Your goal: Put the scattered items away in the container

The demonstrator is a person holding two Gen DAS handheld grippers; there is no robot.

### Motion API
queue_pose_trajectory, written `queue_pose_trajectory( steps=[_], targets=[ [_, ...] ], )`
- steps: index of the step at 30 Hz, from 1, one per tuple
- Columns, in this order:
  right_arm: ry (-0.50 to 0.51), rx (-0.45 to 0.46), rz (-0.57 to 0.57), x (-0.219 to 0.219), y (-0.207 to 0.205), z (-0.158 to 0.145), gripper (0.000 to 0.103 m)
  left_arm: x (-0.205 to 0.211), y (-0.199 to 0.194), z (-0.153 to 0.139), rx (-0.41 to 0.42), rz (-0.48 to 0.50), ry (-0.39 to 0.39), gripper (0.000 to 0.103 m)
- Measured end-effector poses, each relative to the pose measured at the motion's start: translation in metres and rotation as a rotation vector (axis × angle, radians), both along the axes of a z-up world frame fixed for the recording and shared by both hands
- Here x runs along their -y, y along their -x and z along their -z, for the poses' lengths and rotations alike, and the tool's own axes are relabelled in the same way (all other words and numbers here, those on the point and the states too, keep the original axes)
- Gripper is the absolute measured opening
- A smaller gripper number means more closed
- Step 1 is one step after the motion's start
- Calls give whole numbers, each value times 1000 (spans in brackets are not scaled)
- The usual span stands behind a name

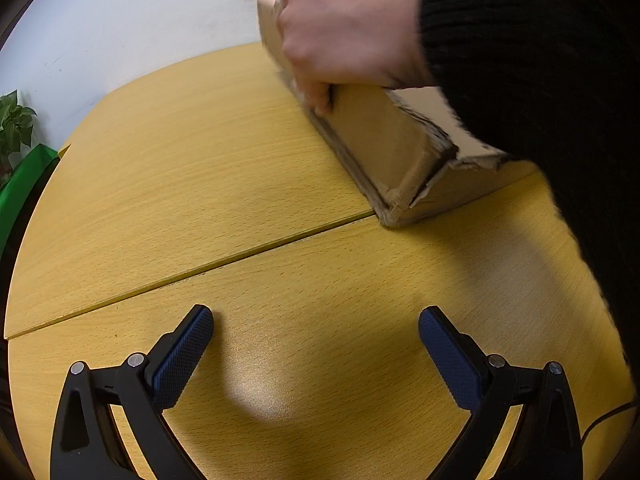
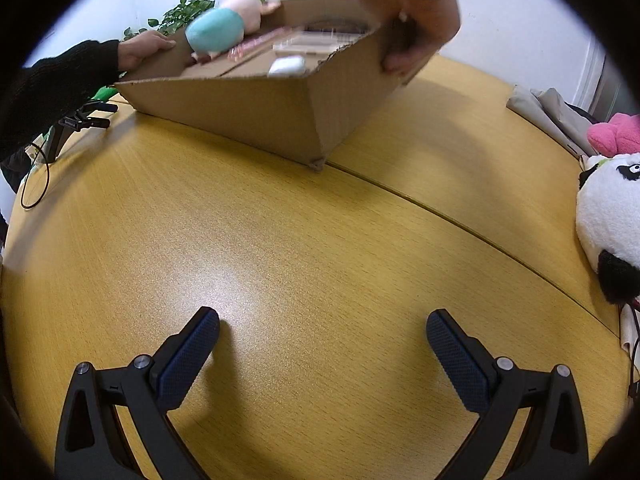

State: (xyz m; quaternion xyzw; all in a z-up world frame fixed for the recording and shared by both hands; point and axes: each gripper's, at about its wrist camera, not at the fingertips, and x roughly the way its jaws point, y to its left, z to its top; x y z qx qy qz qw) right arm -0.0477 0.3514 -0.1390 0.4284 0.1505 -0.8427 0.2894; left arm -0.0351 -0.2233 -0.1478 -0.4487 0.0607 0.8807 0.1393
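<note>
A cardboard box (image 2: 256, 112) is held tilted by a person's two bare hands (image 2: 416, 40), one corner resting on the yellow wooden table (image 2: 280, 260). Inside it lie a teal and pink plush toy (image 2: 218, 32), a white object (image 2: 286, 66) and flat packets. In the left wrist view the box (image 1: 384, 148) is at the upper right, gripped by a hand (image 1: 344, 32). My left gripper (image 1: 316, 334) is open and empty, low over the table. My right gripper (image 2: 323, 334) is open and empty too, well short of the box.
A panda plush (image 2: 608, 220) and a pink plush (image 2: 616, 134) lie at the table's right edge beside folded grey cloth (image 2: 548, 114). A black stand with a cable (image 2: 80, 120) sits at the left. A potted plant (image 1: 14, 124) stands beyond the table.
</note>
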Motion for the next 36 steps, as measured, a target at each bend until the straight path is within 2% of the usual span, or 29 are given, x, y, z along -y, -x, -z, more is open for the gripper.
queue_pose_trajectory(
  steps=[36],
  targets=[
    [3, -4, -1, -2, -6, -5, 103, -2, 4, 4, 0, 1, 0, 103]
  ],
)
